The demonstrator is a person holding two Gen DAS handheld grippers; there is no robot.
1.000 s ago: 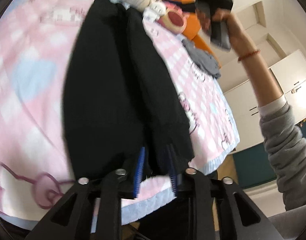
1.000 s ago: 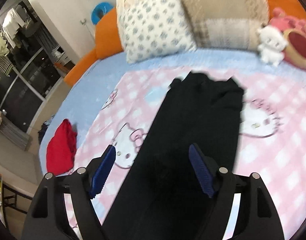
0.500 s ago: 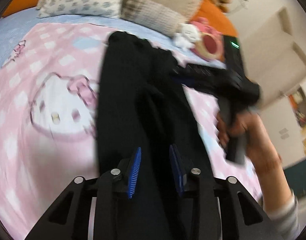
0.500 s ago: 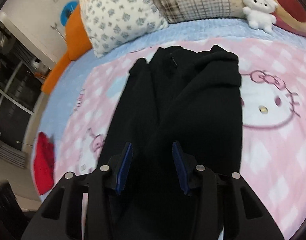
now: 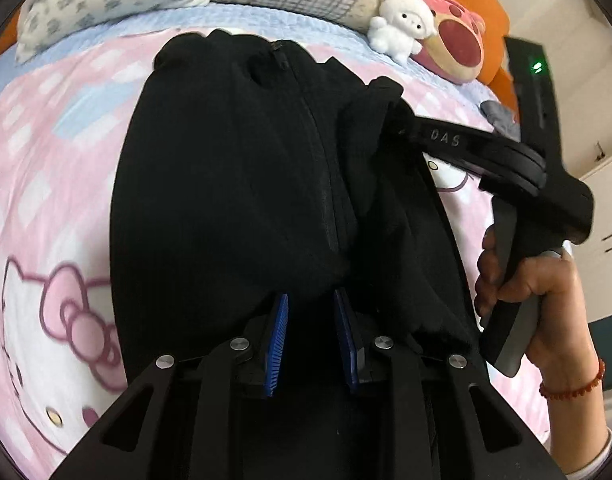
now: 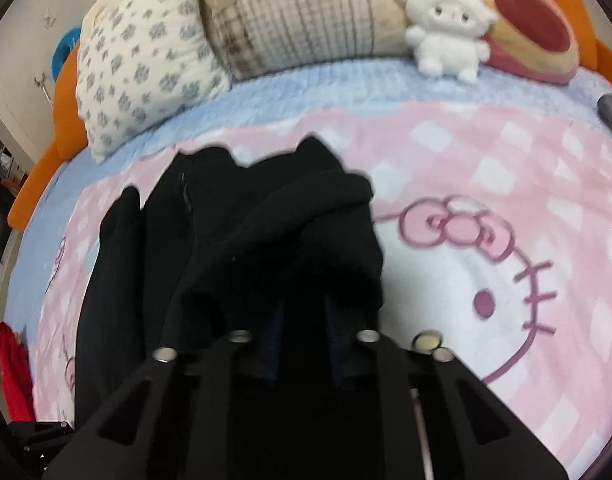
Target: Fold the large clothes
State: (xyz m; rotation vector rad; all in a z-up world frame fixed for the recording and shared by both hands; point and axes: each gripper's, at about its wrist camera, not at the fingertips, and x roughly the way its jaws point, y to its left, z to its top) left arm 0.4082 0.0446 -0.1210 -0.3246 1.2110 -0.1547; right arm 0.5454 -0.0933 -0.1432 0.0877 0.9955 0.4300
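Right wrist view: right hand-held gripper [image 6: 302, 332], jaws just closed, clenched on black zip jacket [image 6: 242, 248]; fold can be started.

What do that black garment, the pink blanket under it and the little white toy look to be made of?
Black garment: probably a soft matte fleece or knit; it has no shine, sags in thick folds and has a zipper down the front.
Pink blanket: seemingly plush printed fleece, with a fuzzy, slightly blurred surface.
White toy: stuffed plush with fluffy pile all over.
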